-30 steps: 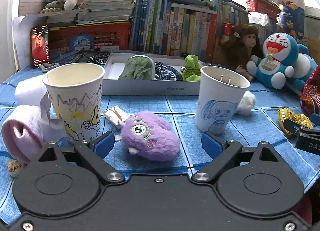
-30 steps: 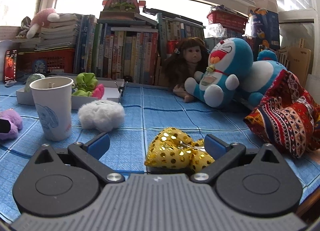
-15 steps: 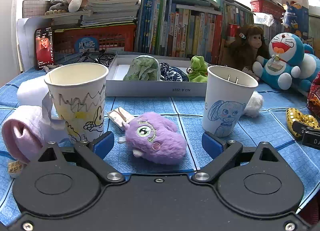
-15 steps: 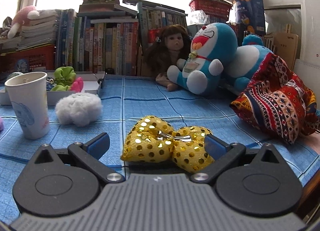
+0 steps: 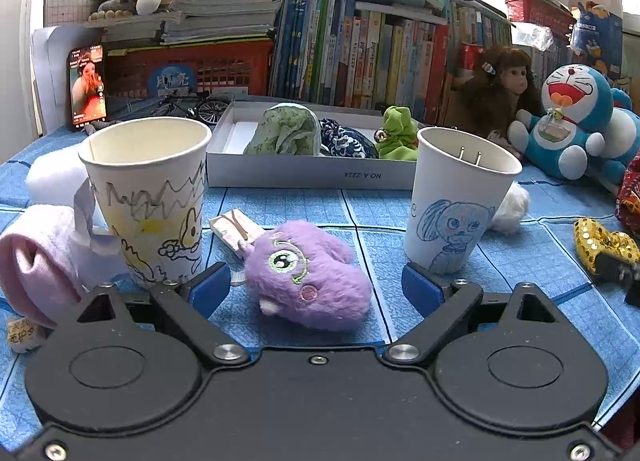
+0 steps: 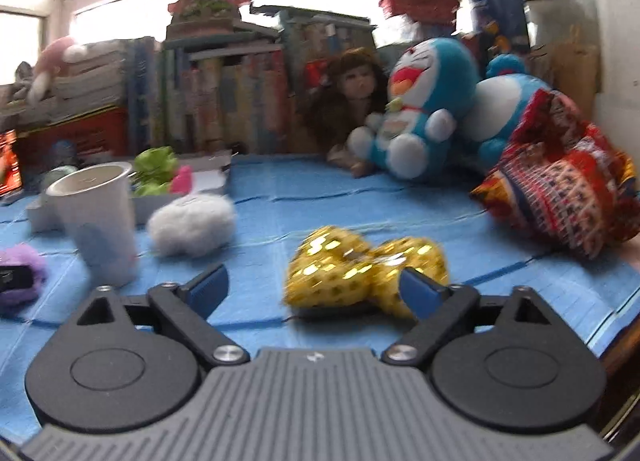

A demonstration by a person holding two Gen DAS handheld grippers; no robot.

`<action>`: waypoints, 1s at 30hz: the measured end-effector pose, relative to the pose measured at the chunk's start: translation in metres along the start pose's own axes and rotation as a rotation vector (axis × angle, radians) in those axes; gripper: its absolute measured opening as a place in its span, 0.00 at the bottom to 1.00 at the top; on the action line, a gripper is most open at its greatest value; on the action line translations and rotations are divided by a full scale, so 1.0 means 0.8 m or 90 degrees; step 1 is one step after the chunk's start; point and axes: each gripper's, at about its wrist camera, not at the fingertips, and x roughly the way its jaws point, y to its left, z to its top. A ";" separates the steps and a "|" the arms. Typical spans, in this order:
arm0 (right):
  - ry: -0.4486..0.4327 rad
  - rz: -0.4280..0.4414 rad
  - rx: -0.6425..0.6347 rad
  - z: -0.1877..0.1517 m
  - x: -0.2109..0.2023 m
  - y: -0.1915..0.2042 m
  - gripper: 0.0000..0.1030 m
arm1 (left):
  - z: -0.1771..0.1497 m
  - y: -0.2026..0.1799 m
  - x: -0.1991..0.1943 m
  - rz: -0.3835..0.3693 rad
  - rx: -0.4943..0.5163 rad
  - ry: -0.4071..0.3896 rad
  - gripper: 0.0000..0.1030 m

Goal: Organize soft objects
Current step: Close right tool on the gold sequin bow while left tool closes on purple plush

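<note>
- While the left gripper point(image 5: 316, 288) is hovering w/ jaws wide apart around the purple plush point(image 5: 307, 275), nothing is being squeezed yet; the plush is lying on the blue cloth point(image 5: 520, 269) between the two paper cups.
- Right gripper point(image 6: 314, 286) is straddling the gold sequin bow point(image 6: 362, 271); its jaws have just been closing a bit, bow between them but not pinched, right pad nearly touching.
- Judging the step: both are lining up grabs, prob. for the white box point(image 5: 312, 175) at the back.
- Tip: left should be centring on the plush's fat middle, not the tag, & keeping clear of the drawn-on cup point(image 5: 148, 197) just beside its left finger.
- Right should be going lower, the bow being flat.
</note>
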 end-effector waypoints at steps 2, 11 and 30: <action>0.014 -0.007 -0.003 0.000 0.005 0.006 0.89 | 0.001 0.000 0.002 -0.002 -0.007 0.005 0.87; 0.061 -0.088 0.088 0.014 0.044 0.004 0.86 | 0.004 0.001 0.007 -0.010 -0.018 0.014 0.78; 0.028 -0.155 0.001 0.005 0.040 0.019 0.52 | 0.004 0.000 0.008 -0.006 -0.016 0.014 0.72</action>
